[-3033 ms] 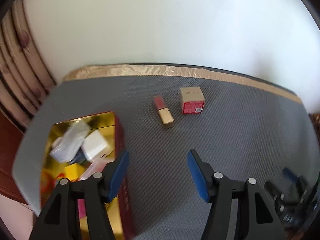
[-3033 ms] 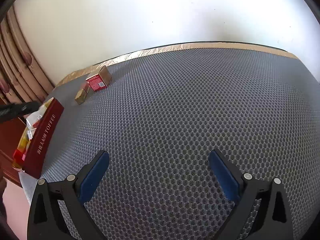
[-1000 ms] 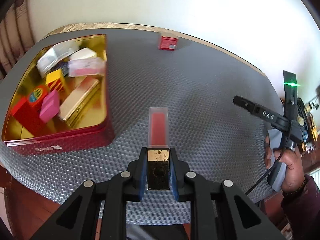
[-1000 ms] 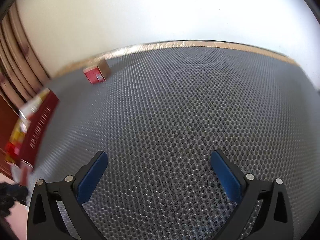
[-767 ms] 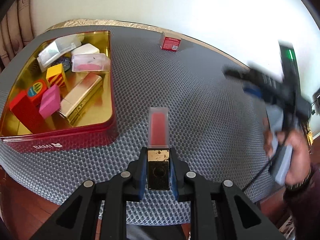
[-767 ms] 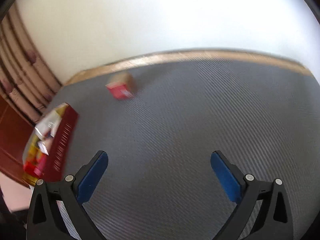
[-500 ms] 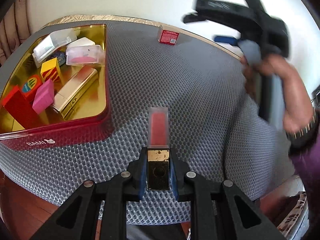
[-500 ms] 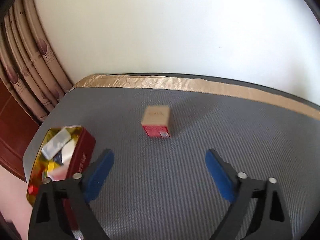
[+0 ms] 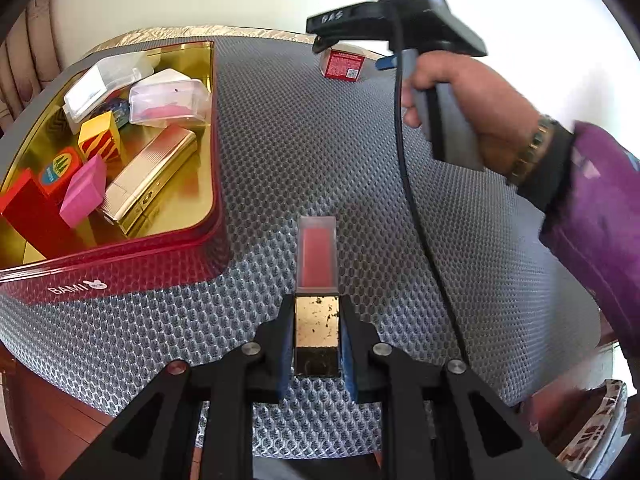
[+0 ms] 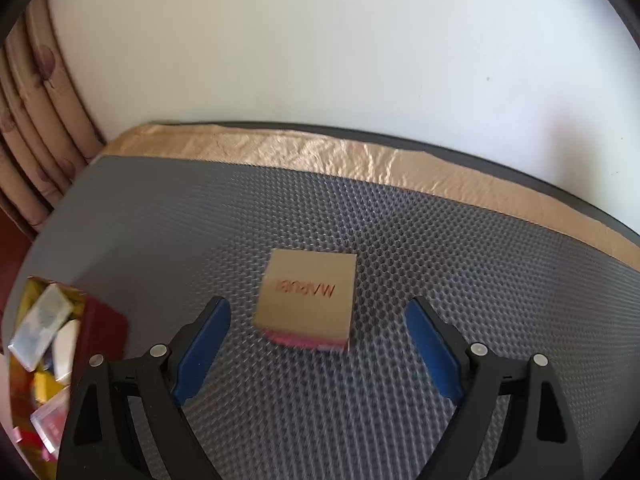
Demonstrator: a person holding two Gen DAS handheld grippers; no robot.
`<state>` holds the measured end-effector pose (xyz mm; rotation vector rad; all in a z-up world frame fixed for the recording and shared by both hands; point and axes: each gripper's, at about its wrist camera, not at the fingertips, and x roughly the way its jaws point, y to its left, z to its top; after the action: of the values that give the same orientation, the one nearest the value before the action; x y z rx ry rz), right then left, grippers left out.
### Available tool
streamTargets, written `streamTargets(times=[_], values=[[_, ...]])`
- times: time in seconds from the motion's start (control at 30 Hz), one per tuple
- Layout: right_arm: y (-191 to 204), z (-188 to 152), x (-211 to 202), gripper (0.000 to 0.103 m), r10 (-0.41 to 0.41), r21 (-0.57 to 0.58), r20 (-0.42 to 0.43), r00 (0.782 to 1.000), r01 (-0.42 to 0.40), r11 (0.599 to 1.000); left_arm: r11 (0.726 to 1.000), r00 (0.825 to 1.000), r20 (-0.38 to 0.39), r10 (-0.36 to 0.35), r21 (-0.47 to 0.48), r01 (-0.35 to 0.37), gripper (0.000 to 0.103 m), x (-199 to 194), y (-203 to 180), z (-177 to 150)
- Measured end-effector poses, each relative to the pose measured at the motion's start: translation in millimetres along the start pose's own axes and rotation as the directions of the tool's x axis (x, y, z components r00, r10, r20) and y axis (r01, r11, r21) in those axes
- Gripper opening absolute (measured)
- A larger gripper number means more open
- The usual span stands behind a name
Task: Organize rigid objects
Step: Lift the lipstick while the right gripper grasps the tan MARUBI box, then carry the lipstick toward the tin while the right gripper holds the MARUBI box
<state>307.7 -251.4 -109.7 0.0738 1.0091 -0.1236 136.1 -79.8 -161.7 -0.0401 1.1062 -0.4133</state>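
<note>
Gold-based lipstick [image 9: 317, 280] sits clenched in the left tongs [image 9: 316, 344]; the right tongs [image 10: 316, 344], released and just closing, straddle a small box [image 10: 308, 300] without touching.

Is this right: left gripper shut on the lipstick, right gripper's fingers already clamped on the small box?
Not quite. The left gripper is shut on the lipstick, but the right gripper has just been closing and stands open; the small box sits untouched, per the right wrist view.
</note>
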Motion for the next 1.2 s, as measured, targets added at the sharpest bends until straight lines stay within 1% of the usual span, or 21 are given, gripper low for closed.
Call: streamTargets(times=[0.03, 0.07, 0.17, 0.2, 0.27, 0.33, 0.4, 0.47, 0.6, 0.67, 0.73, 0.83, 0.93, 1.0, 1.07, 1.2], values=[[-1, 0, 7, 0.054, 0.015, 0.001, -0.013, 1.0, -0.015, 1.0, 1.0, 1.0, 0.001, -0.001, 0.0, 0.001, 0.02, 0, 0, 0], [-3, -2, 13, 0.044, 0.028, 0.005, -0.036, 0.999, -0.028, 1.0, 1.0, 1.0, 0.003, -0.002, 0.002, 0.002, 0.02, -7, 0, -7], [-7, -15, 5, 0.043, 0.027, -0.027, 0.019, 0.999, -0.026, 0.999, 1.0, 1.0, 0.006, 0.009, 0.017, -0.009, 0.02, -8, -6, -9], [-11, -22, -5, 0.043, 0.048, -0.018, 0.055, 0.997, -0.047, 0.999, 1.0, 1.0, 0.007, 0.012, 0.021, -0.012, 0.02, -8, -7, -10], [-19, -39, -21, 0.043, 0.092, -0.006, 0.083, 0.992, -0.091, 0.996, 1.0, 1.0, 0.009, 0.013, 0.022, -0.013, 0.02, -8, -8, -11], [-23, -64, -39, 0.043, 0.087, -0.018, 0.109, 0.99, -0.085, 0.996, 1.0, 1.0, 0.01, 0.013, 0.022, -0.014, 0.02, -8, -9, -12], [-31, -88, -54, 0.043, 0.087, -0.002, 0.126, 0.988, -0.087, 0.996, 0.999, 1.0, 0.016, 0.021, 0.026, -0.021, 0.02, -8, -11, -14], [-40, -113, -67, 0.043, 0.068, 0.014, 0.133, 0.989, -0.071, 0.997, 0.999, 0.999, 0.021, 0.034, 0.037, -0.034, 0.02, -9, -14, -18], [-55, -144, -93, 0.043, 0.037, 0.034, 0.146, 0.989, -0.042, 0.999, 0.998, 0.999, 0.033, 0.036, 0.053, -0.038, 0.02, -13, -23, -24], [-62, -154, -106, 0.043, 0.024, 0.034, 0.155, 0.988, -0.029, 0.999, 0.997, 0.998, 0.047, 0.047, 0.065, -0.05, 0.02, -19, -29, -26], [-66, -163, -111, 0.043, 0.011, 0.038, 0.161, 0.987, -0.017, 0.999, 0.998, 0.998, 0.064, 0.027, 0.062, -0.031, 0.02, -30, -34, -28], [-76, -170, -120, 0.043, 0.011, 0.053, 0.184, 0.983, -0.021, 0.998, 0.996, 0.994, 0.109, 0.03, 0.077, -0.038, 0.02, -51, -42, -31], [-75, -171, -124, 0.043, 0.001, 0.045, 0.208, 0.978, -0.01, 0.999, 0.999, 0.992, 0.125, -0.009, 0.034, 0.005, 0.021, -74, -32, -30], [-73, -171, -124, 0.043, -0.002, 0.037, 0.213, 0.977, -0.006, 0.999, 1.0, 0.989, 0.146, -0.017, -0.002, 0.018, 0.02, -97, -22, -25], [-72, -171, -124, 0.043, 0.0, 0.033, 0.214, 0.977, -0.007, 0.999, 1.0, 0.984, 0.179, -0.005, -0.015, 0.008, 0.02, -117, -15, -20], [-75, -171, -124, 0.043, 0.001, 0.051, 0.215, 0.977, -0.012, 0.999, 0.998, 0.963, 0.264, 0.057, -0.037, -0.049, 0.02, -156, 11, 4]])
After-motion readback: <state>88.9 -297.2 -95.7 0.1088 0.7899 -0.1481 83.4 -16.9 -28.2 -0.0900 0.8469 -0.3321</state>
